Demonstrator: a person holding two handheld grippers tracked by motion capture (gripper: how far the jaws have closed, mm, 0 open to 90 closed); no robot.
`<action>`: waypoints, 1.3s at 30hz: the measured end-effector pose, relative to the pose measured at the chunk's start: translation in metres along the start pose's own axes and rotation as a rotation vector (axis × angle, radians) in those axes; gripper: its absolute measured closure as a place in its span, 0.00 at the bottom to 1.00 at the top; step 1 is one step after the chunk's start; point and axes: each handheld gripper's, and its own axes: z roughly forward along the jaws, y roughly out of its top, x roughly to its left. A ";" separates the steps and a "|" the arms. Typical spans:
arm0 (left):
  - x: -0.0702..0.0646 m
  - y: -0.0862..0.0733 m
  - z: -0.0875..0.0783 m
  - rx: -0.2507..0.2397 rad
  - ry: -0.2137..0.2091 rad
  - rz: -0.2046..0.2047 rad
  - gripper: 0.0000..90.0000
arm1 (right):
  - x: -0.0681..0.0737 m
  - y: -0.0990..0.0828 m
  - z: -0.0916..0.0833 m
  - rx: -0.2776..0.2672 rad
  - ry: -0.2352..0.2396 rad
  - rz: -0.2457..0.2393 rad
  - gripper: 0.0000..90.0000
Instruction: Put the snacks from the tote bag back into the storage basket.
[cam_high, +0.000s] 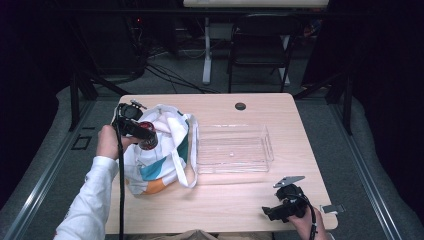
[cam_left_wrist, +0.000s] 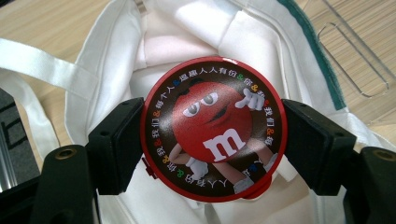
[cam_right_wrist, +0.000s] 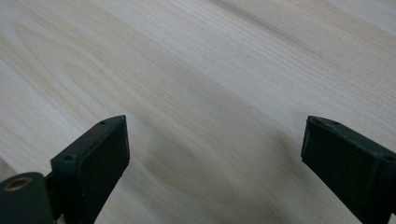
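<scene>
At left of the high view, above the open tote bag (cam_high: 160, 150), the left gripper (cam_high: 145, 134) has its fingers clamped on a round red tin (cam_left_wrist: 212, 128); at lower right, the right gripper (cam_high: 272, 212) rests on the bench (cam_high: 235, 200), fingers apart.

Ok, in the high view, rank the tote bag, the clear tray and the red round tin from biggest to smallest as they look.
1. Tote bag and clear tray: about alike in spread, too close to rank.
2. Red round tin: clearly smallest, held over the bag in the left gripper.
</scene>
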 end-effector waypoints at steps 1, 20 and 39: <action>0.000 0.001 -0.002 0.001 0.000 0.001 0.29 | 0.000 0.000 0.000 -0.001 0.001 0.000 0.08; -0.010 0.020 -0.020 -0.020 -0.001 0.028 0.29 | -0.001 0.000 0.000 -0.002 0.007 0.003 0.08; -0.028 0.039 -0.026 -0.045 -0.017 0.077 0.29 | 0.000 -0.001 -0.001 -0.006 0.009 0.009 0.08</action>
